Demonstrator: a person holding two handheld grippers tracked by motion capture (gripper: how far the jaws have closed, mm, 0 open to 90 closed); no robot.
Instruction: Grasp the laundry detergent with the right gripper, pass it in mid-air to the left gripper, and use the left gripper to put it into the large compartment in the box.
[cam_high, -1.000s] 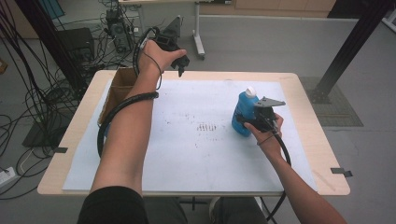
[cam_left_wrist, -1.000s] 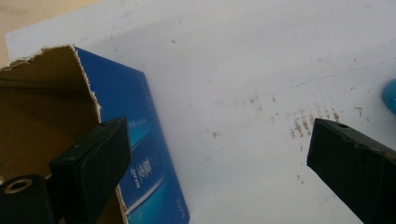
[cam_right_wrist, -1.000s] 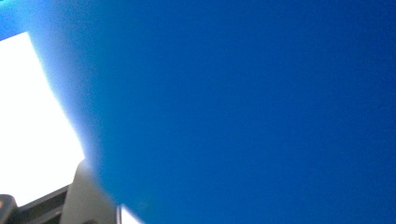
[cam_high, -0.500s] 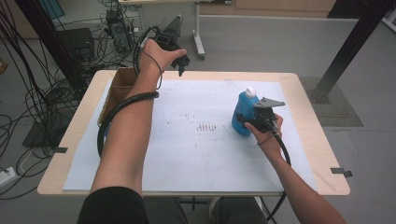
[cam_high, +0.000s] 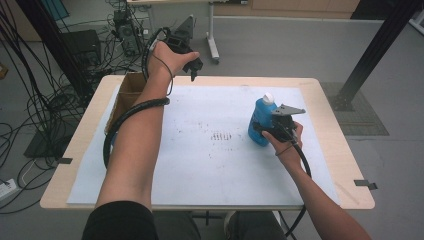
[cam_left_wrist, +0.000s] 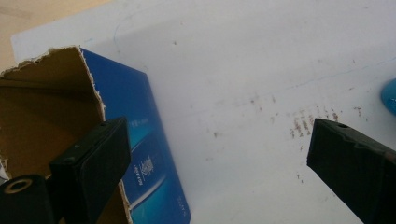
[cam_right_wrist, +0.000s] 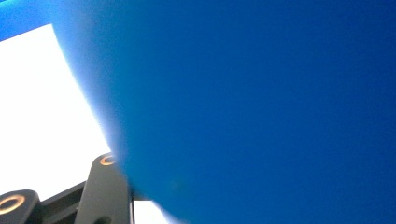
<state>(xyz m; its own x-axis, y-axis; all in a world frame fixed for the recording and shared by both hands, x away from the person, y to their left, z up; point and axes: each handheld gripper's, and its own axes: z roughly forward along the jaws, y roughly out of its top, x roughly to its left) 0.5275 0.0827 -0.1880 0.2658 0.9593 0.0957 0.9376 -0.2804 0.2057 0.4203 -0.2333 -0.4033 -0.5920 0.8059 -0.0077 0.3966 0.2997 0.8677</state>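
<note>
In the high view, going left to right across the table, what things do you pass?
Cardboard box → left claw, raised over the far edge → dark marks on the white sheet → blue bottle → right claw closed on it.

grey floor (cam_high: 300, 45) around a pale wooden table (cam_high: 345, 165), tangled black cables (cam_high: 45, 100) at left, black post (cam_high: 375, 50) at right
</note>
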